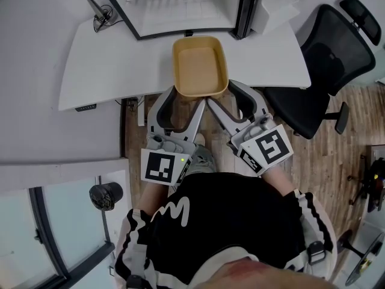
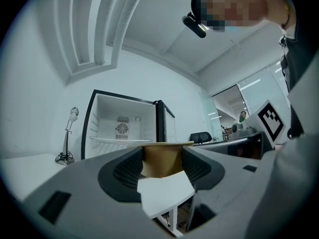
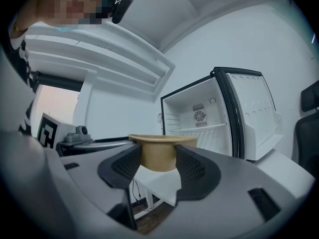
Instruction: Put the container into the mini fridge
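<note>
A tan, empty, open-topped container (image 1: 200, 65) hangs over the near edge of the white table (image 1: 108, 65), held level from its near end. My left gripper (image 1: 185, 99) is shut on its near left part. My right gripper (image 1: 224, 95) is shut on its near right part. In the left gripper view the container (image 2: 160, 159) fills the gap between the two dark pads, and the right gripper view shows the container (image 3: 158, 154) wedged the same way. The mini fridge (image 1: 180, 5) stands straight ahead on the table with its door swung open to the right and a white wire shelf inside.
A small stand with a cable (image 1: 96, 8) sits on the table left of the fridge. A black office chair (image 1: 325, 71) is at the right, beside the table. The fridge door (image 3: 254, 118) juts out at the right. Wooden floor lies below.
</note>
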Motion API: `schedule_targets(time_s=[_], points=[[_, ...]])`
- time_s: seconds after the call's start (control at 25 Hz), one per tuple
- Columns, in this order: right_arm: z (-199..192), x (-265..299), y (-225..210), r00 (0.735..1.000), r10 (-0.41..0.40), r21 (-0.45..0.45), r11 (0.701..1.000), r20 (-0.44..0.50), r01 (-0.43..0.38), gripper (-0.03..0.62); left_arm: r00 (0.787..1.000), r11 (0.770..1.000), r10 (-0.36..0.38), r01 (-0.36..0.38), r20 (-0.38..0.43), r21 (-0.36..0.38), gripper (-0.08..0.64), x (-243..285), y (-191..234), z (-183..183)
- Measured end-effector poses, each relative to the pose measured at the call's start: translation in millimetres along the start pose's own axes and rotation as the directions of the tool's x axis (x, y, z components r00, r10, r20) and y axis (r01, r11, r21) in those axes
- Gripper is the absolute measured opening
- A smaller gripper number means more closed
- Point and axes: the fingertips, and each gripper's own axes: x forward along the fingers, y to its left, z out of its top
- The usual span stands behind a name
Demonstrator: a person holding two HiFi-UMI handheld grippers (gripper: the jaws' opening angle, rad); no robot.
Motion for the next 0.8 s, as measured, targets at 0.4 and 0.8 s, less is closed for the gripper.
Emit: schedule_targets(time_s=[0.4, 0.8], points=[[2, 23, -20, 1.0, -0.008, 0.002, 1.0, -0.006, 0.008, 0.225, 1.0, 1.0, -0.006, 0.006, -0.003, -0.008, 0.247, 25, 18, -4], [13, 54, -35, 1.0, -0.019, -0.008, 1.0, -0.002, 0.019, 0.225, 1.0, 1.0, -0.021, 0.021, 0.005, -0.01, 0.247, 50, 44, 2]])
